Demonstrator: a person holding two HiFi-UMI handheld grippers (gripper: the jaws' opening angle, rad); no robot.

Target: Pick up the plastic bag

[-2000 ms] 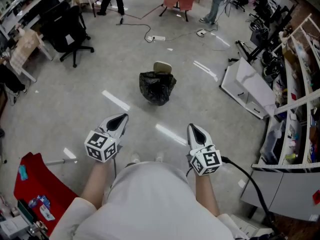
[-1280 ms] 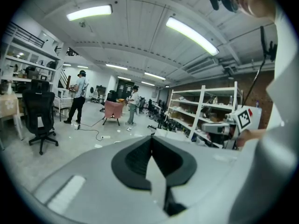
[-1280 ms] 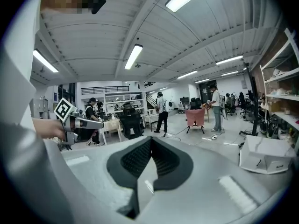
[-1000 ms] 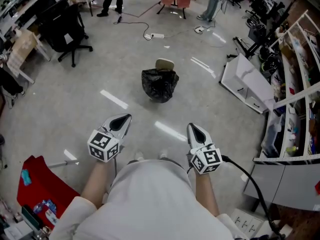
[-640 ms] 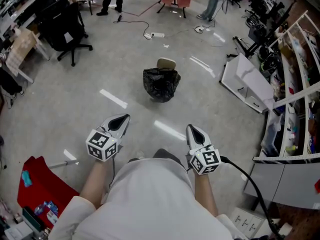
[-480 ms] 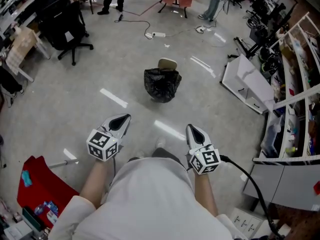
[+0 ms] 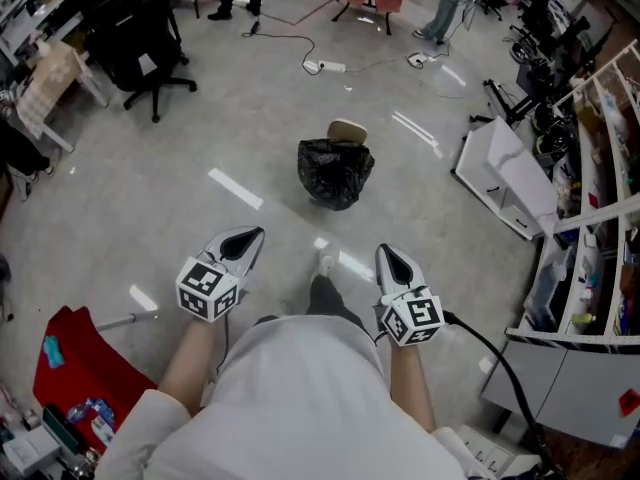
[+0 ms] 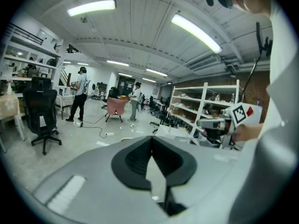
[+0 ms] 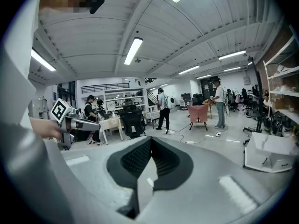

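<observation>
A black plastic bag (image 7: pixel 335 172) stands crumpled on the grey floor ahead of me in the head view, with a beige flat thing (image 7: pixel 346 130) right behind it. My left gripper (image 7: pixel 245 239) is held at waist height to the near left of the bag, jaws shut and empty. My right gripper (image 7: pixel 391 257) is level with it on the near right, also shut with nothing in it. Both are well short of the bag. In the left gripper view (image 8: pixel 151 139) and the right gripper view (image 9: pixel 149 141) the jaws meet, and the bag is hidden below them.
A black office chair (image 7: pixel 145 48) stands at the far left. White shelving (image 7: pixel 590 168) and a white panel (image 7: pixel 505 178) line the right. A red bin (image 7: pixel 75 368) sits at my near left. Cables and a power strip (image 7: pixel 330 66) lie beyond the bag. People stand at the far end.
The bag has come closer and lower in the head view as I walk toward it; a foot now shows between the grippers. Both grippers keep their pose and stay shut.
</observation>
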